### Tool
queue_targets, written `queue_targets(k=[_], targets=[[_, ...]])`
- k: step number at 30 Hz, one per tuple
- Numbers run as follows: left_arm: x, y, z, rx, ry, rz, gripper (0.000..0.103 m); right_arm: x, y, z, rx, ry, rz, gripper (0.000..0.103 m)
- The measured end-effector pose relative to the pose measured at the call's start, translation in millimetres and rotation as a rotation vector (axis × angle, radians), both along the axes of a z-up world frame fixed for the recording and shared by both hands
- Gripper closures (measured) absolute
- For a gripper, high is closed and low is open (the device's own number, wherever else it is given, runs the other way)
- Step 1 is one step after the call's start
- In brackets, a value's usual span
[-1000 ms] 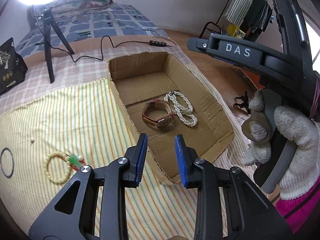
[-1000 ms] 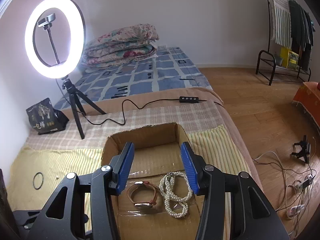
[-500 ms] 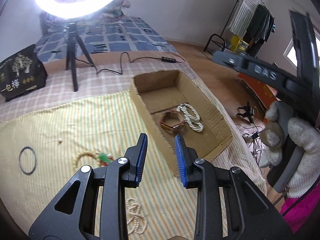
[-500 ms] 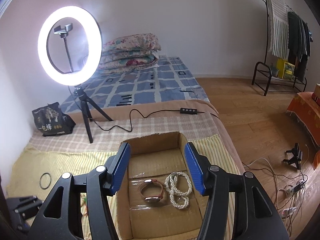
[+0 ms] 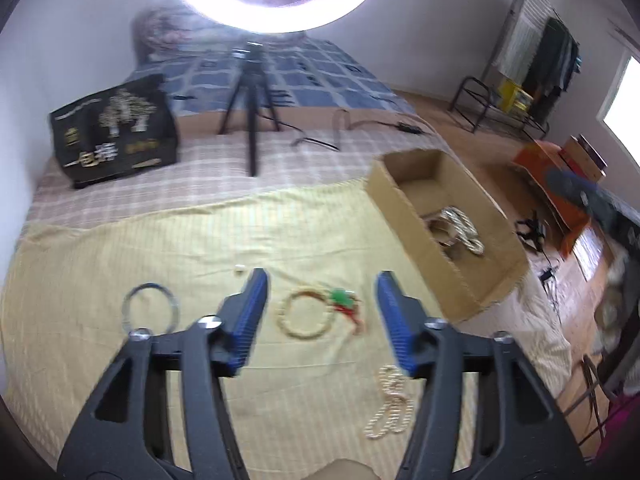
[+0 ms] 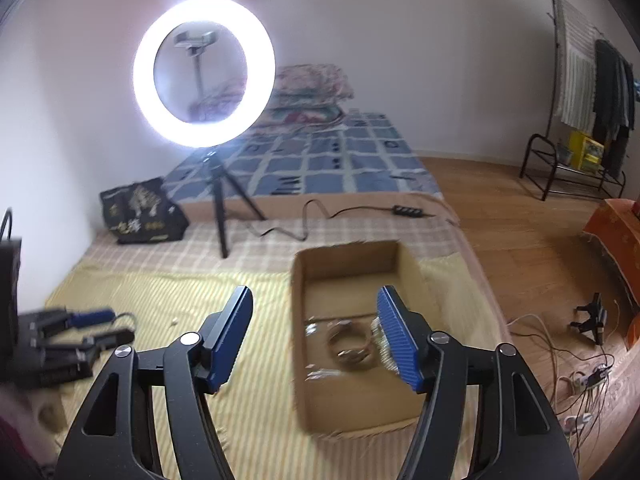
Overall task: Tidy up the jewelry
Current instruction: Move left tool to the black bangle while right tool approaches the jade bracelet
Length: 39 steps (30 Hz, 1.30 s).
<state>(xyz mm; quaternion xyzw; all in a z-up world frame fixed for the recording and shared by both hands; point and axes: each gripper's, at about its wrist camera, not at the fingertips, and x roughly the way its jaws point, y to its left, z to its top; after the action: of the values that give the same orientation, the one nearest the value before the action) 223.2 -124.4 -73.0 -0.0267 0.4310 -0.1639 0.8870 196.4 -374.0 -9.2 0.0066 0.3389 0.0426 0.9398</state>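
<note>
My left gripper (image 5: 320, 316) is open and empty above the yellow striped cloth (image 5: 160, 240). A cream bead bracelet with a green and red charm (image 5: 306, 316) lies between its fingers. A thin dark ring (image 5: 150, 312) lies to its left, a small white bead (image 5: 239, 269) beyond, and a pearl strand (image 5: 390, 404) at lower right. The cardboard box (image 5: 400, 200) at the right holds a pearl necklace (image 5: 464, 226) and a watch. My right gripper (image 6: 314, 338) is open and empty, near the box (image 6: 298, 320) with the watch (image 6: 350, 346) inside.
A ring light on a black tripod (image 6: 218, 216) stands behind the cloth with its cable (image 6: 320, 220) trailing right. A black bag (image 5: 114, 130) sits at the back left. The bed's right edge drops to a wooden floor with cables (image 6: 580, 376). My left gripper also shows at the left (image 6: 72, 332).
My left gripper has swung left from the box to over the bead bracelet, and its jaws have opened wide. My right gripper has drifted left and back, still open.
</note>
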Motion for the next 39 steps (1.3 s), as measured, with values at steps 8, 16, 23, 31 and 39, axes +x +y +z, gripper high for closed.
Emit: queue_targets(k=[8,16,23,31,39], targets=[[5,60,-3,0.001,-0.013,0.104,0.036,-21,51,-17,-0.014,0.028,0.121,0.023],[8,96,-7,-0.018,0.005,0.161,0.036,-22,91,-51,-0.038,0.155,0.225,0.023],[14,121,-17,-0.024,0.033,0.187,0.036,-8,99,-78,0.038,0.266,0.219,0.023],[17,147,-37,-0.004,0.073,0.21,0.036,8,104,-107,0.051,0.329,0.235,0.048],[27,176,-68,-0.025,0.157,0.246,0.036,12,123,-140,-0.133,0.365,0.316,0.071]])
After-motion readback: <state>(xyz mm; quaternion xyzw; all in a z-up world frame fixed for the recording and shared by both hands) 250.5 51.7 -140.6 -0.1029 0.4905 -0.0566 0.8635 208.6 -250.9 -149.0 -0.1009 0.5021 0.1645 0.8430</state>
